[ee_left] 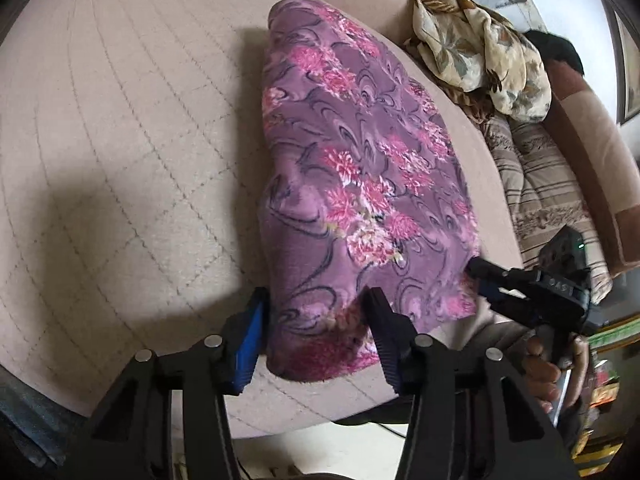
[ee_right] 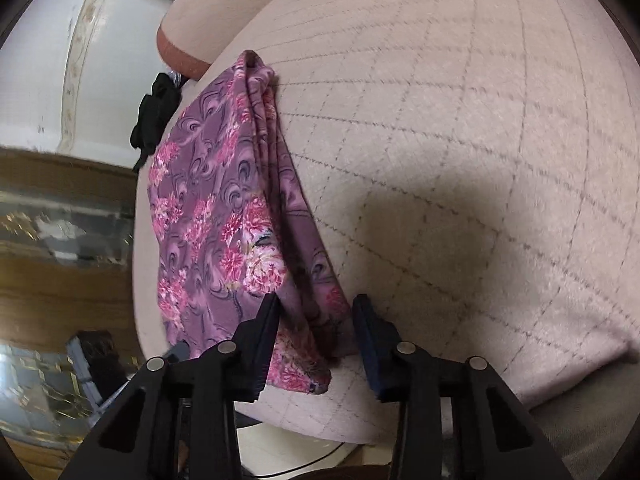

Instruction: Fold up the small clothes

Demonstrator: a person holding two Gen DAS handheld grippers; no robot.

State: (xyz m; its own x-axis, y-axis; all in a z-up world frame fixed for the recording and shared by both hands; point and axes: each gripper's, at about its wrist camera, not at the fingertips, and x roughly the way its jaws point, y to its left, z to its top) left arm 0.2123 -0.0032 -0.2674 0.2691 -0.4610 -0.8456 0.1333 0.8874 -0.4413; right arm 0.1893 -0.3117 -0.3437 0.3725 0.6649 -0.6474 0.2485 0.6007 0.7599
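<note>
A purple cloth with pink flowers (ee_left: pixel 360 140) lies folded into a long strip on a beige quilted cushion (ee_left: pixel 120 120). My left gripper (ee_left: pixel 318 320) straddles its near end. The jaws stand apart, and the cloth lies flat between them without being pinched. In the right wrist view the same cloth (ee_right: pixel 208 208) runs away from me, its layered fold edge on the right. My right gripper (ee_right: pixel 316 316) stands open over its near corner, one finger on the cloth and the other just beside the fold. From the left wrist view the right gripper (ee_left: pixel 478 276) sits at the cloth's near right corner.
A crumpled beige leaf-print cloth (ee_left: pixel 480 40) lies at the back right, beside striped bedding (ee_left: pixel 540 184). A hand (ee_left: pixel 552 376) holds the right gripper's handle. A black garment (ee_right: pixel 156 116) hangs off the cushion's far left edge (ee_right: pixel 144 280), with floor below it.
</note>
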